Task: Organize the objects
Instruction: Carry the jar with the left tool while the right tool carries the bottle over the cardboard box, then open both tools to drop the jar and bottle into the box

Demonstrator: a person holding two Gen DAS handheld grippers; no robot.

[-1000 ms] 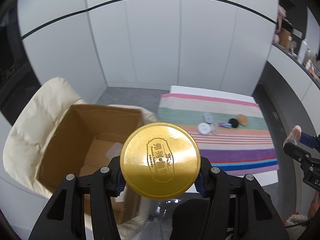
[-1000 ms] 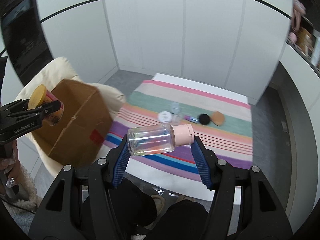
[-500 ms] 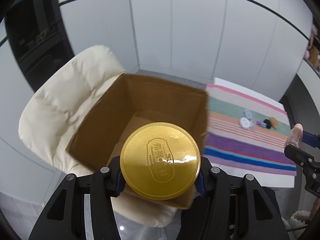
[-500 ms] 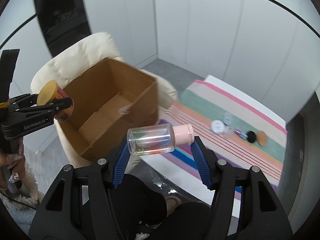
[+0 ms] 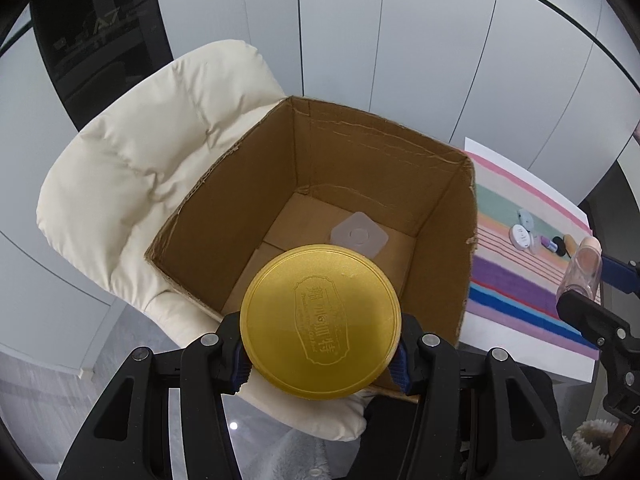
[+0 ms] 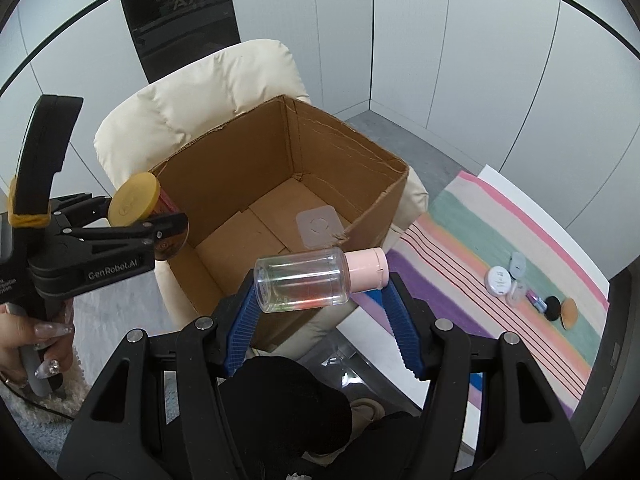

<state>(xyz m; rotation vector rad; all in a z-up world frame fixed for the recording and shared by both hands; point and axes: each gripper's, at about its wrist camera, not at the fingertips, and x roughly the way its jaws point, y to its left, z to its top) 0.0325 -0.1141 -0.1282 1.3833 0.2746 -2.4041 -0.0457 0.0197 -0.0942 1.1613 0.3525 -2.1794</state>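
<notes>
Cardboard box [image 5: 360, 168] rim, roomy interior

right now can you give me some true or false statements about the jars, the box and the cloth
1. The left gripper holds a gold-lidded jar. True.
2. The bottle in the right gripper has a blue cap. False: the cap is pink.
3. The box sits on a cream chair. True.
4. The box is empty. False: a clear square lid lies on its floor.
5. Small items lie on the striped cloth. True.
</notes>
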